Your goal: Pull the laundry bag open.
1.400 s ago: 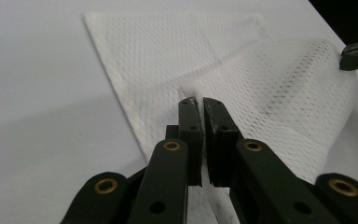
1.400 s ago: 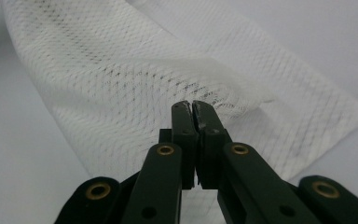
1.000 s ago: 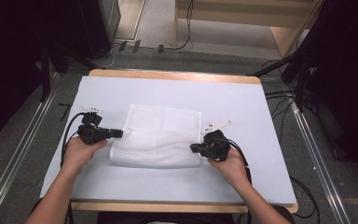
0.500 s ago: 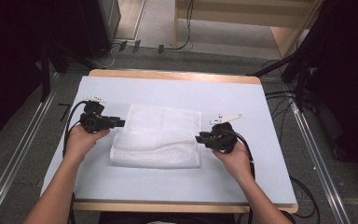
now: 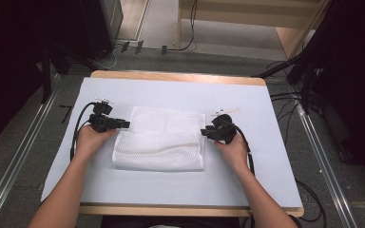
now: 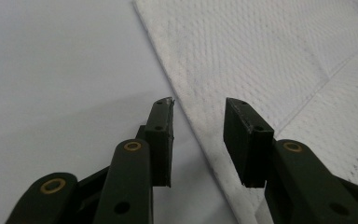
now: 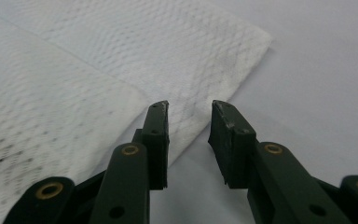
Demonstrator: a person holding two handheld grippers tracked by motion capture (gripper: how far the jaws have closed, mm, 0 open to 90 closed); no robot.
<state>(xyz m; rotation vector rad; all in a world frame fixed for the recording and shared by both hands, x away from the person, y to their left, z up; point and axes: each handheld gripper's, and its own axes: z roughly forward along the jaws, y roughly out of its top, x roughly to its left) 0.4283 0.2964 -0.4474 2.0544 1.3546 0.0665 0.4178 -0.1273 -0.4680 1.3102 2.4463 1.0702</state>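
Note:
A white mesh cloth (image 5: 161, 137) lies folded flat on the pale table cover (image 5: 171, 95). My left gripper (image 5: 126, 124) is at the cloth's left edge and my right gripper (image 5: 203, 133) at its right edge, both pointing inward. In the left gripper view the cloth (image 6: 270, 56) has its edge running under the gap of the left gripper (image 6: 198, 105), and the pads do not touch it. In the right gripper view the cloth (image 7: 121, 46) ends just beneath the right gripper (image 7: 189, 107). Both grippers' jaws have just been opening and are open, with nothing gripped.
The cover lies on a wooden table (image 5: 178, 76) with bare cover all round the cloth. Black cables (image 5: 78, 128) trail from the grippers. Metal rails (image 5: 19, 161) and dark equipment flank the table.
Both grippers have let go of the cloth's folded part and opened. They moved away from me along the cloth's side edges. The fold that was bunched up now lies flat.

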